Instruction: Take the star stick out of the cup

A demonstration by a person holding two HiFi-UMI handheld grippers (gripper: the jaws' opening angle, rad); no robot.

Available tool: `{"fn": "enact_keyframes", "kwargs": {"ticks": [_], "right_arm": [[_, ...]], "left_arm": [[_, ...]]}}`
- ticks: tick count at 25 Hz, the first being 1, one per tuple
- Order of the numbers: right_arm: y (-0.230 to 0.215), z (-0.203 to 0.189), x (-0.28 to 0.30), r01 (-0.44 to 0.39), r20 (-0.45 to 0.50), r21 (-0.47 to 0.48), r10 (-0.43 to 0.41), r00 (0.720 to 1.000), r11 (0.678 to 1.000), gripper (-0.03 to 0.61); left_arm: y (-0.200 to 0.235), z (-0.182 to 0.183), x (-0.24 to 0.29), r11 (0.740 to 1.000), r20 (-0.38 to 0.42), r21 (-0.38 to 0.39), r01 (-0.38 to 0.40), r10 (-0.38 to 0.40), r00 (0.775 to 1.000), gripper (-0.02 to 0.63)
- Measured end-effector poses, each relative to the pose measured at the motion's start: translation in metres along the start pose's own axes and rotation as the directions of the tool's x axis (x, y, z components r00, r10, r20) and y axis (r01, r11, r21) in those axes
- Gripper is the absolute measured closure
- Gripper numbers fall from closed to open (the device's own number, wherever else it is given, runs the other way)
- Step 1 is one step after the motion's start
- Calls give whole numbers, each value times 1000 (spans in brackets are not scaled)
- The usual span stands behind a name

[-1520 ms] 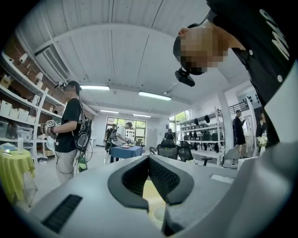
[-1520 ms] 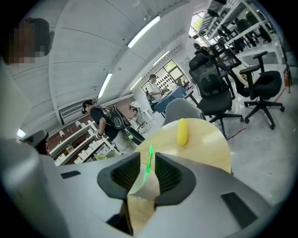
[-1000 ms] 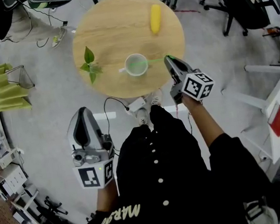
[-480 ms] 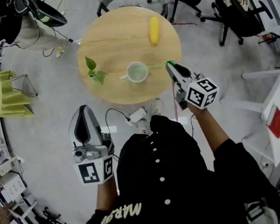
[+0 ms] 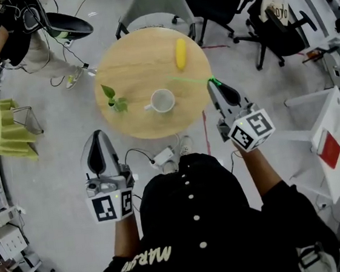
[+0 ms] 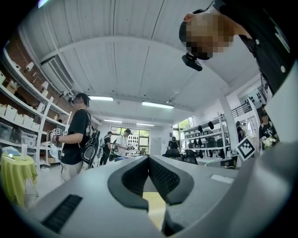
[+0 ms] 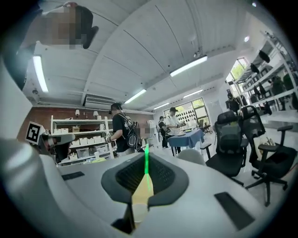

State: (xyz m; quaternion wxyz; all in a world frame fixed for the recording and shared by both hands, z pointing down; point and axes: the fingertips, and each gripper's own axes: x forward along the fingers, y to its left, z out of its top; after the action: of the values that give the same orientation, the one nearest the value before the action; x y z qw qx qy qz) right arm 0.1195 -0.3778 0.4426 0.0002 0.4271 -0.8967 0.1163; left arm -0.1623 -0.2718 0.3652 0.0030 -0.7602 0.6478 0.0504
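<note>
A white cup (image 5: 162, 101) stands near the middle of the round wooden table (image 5: 130, 57). My right gripper (image 5: 212, 82) is at the table's right edge, shut on the thin green star stick (image 5: 182, 80). The stick runs left from the jaws and hangs above the table behind the cup, clear of it. In the right gripper view the green stick (image 7: 146, 168) shows pinched between the pads of the right gripper (image 7: 145, 160); its star end cannot be made out. My left gripper (image 5: 97, 140) is held off the table's near-left side, shut and empty, and its jaws (image 6: 149, 159) point at the room.
A yellow banana-like object (image 5: 181, 53) lies at the table's far right and a small green plant (image 5: 113, 98) at its left. Office chairs (image 5: 153, 3) stand behind the table. A power strip with cable (image 5: 163, 157) lies on the floor by my feet. A person (image 5: 0, 36) stands far left.
The right gripper has drawn the green stick up and back, and its far end has left the cup. The left gripper has kept its place.
</note>
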Motion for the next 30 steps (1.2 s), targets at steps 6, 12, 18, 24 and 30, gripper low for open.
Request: {"fn": "enact_keyframes", "kwargs": {"ticks": [6,12,18,24,30], "right_arm": [[6,59,-31,70,113,-76,-61,992,995,557],[10,97,-56,133,191,-113,-110,975,985,557],[15,115,-75,142,205,-137,-112,972,980,557],[23,123,-87,165,219,-199,-120,968,966,558],[17,124,-90,178,218,-188,-136,967,966,558]], "left_arm": [[3,14,-1,1000,39,9,4,-4,999,611],[11,24,0,1000,48,10,-8,7,999,611],[10,30,1,1000,58,28,-7,6,998,611],[14,33,-2,999,55,32,-13,11,998,611],[9,32,-2,998,41,65,-23,20,999,611]]}}
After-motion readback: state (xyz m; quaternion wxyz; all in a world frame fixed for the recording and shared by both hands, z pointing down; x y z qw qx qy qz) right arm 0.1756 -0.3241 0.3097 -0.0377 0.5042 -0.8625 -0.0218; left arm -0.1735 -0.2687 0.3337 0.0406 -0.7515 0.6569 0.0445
